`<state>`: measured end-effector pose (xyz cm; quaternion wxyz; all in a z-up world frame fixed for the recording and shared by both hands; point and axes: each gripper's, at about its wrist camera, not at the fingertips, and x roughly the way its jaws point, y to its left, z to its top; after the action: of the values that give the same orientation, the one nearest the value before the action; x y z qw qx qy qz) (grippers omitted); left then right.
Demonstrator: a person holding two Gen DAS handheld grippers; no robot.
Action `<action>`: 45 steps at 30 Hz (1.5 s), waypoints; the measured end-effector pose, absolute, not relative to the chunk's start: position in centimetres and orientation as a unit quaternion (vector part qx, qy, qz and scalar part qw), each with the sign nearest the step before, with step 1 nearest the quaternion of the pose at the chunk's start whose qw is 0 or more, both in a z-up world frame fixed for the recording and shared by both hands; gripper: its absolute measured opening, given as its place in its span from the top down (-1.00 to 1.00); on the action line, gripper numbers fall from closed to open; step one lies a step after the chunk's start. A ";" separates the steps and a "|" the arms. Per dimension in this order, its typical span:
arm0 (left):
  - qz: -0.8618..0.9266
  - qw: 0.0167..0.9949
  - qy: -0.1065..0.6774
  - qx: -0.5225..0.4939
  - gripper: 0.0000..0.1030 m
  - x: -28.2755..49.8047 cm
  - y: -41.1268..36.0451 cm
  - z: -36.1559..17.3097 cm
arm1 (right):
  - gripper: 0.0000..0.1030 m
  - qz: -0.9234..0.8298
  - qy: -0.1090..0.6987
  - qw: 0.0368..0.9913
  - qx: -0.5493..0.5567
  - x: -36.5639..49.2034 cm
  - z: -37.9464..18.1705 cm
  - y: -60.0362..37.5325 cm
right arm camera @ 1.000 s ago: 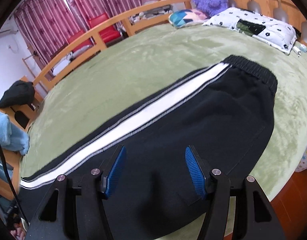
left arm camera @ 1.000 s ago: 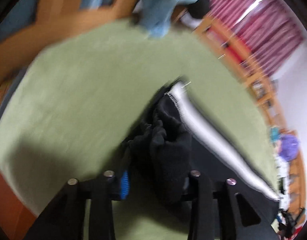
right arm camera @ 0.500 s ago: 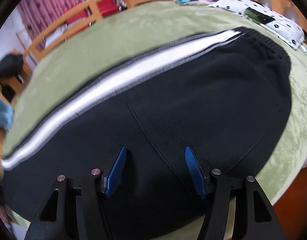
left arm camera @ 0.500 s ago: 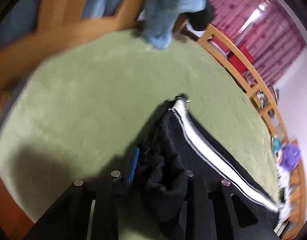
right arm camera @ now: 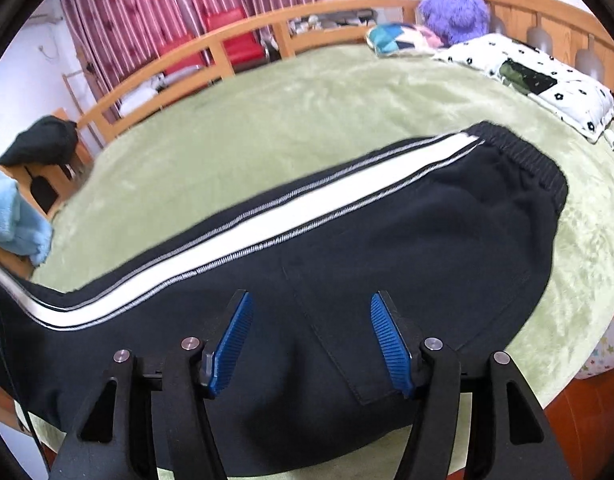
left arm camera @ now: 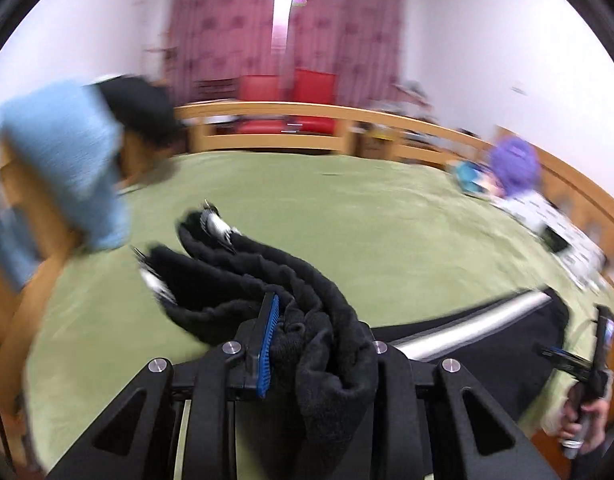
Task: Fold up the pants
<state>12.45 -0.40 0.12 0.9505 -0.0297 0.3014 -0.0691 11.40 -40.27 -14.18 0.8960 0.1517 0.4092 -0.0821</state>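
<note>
- The left gripper (left arm camera: 319, 344) has swung up, lifting the bunched leg ends (cuffs dangling) off the bed (right arm camera: 307, 112).
- Its jaws clamp the pants (right arm camera: 387, 248).
- The right gripper (right arm camera: 311, 340) hovers over them, jaws apart.

Open green bed (right arm camera: 307, 120) surface lay across the upper middle of the right wrist frame. At upper right, a patterned pillow (right arm camera: 547, 76) and purple plush toy (right arm camera: 455, 12) blocked passage; a wooden rail (right arm camera: 243, 36) closed the far edge.
</note>
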 end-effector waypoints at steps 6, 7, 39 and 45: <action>-0.251 0.895 0.367 -0.048 0.36 14.4 -14.5 -4.8 | -0.25 -0.080 0.409 0.888 0.192 8.8 -14.9 -42.5; -0.269 0.884 0.379 -0.053 0.26 14.1 -15.3 -6.0 | -0.25 -0.077 0.411 0.886 0.202 8.5 -15.1 -42.9; -0.082 0.871 0.439 -0.205 -0.35 8.1 3.7 -15.0 | 0.71 0.082 0.414 0.891 0.167 15.0 -15.5 -32.6; -0.098 0.865 0.450 -0.201 -0.35 9.0 2.4 -15.6 | 0.52 0.124 0.512 0.830 0.185 15.4 -20.4 -32.5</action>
<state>8.97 2.45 -15.63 0.8649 -0.2006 0.4496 -0.0979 15.42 -32.45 -20.38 0.8297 0.1852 0.5117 0.1242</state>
